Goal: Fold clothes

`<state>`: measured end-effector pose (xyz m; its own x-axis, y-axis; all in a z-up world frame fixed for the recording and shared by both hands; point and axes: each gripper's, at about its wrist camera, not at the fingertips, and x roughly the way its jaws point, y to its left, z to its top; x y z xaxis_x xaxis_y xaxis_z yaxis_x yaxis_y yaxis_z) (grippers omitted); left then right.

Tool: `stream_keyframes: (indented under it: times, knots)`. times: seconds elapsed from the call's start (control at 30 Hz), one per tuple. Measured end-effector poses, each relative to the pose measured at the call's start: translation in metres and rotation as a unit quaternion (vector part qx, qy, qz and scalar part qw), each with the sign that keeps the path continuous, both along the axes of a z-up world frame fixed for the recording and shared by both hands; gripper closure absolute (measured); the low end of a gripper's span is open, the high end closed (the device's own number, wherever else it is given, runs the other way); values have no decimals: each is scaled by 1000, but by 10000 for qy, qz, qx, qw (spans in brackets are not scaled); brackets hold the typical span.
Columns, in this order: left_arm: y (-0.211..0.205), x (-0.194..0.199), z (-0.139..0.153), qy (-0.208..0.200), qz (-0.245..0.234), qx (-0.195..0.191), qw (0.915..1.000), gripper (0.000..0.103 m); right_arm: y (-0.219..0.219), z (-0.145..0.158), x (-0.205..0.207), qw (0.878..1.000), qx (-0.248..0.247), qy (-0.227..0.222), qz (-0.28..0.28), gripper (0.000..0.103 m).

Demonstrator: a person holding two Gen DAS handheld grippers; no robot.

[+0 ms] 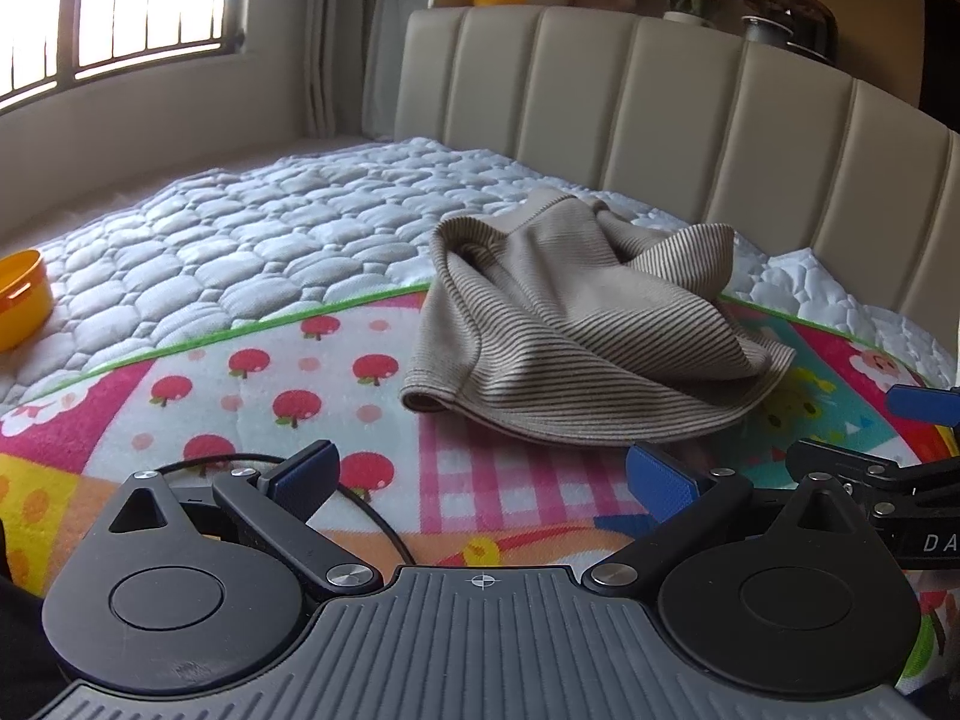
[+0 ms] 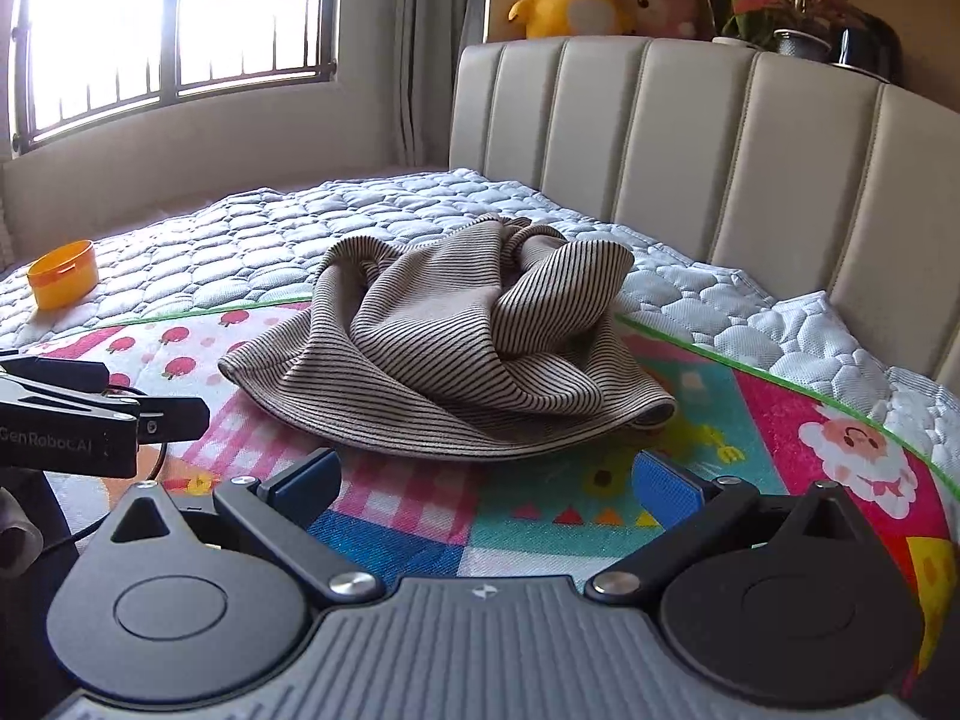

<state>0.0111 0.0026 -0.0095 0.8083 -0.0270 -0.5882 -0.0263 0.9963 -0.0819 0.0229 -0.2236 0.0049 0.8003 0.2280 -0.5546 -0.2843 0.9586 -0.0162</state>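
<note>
Both claws, left (image 1: 483, 483) and right (image 2: 486, 483), gape before the crumpled striped garment (image 1: 576, 324).

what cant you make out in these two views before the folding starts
- Striped garment: crumpled in both views, so its type and where its sleeves or collar lie are hidden in its own folds.
- Right hand-held gripper: in the left wrist view the right edge cuts it off.
- Left hand-held gripper: in the right wrist view the left edge cuts it off.
- Orange container: cut by the left edge in the left wrist view; contents unseen.
</note>
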Motion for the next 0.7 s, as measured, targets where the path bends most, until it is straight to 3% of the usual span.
stream_keyframes:
  times: [0.7]
  knots:
    - [3,5,-3,180,21,-77,9998,0,-7,-3,6,9995,221,177,-150,0]
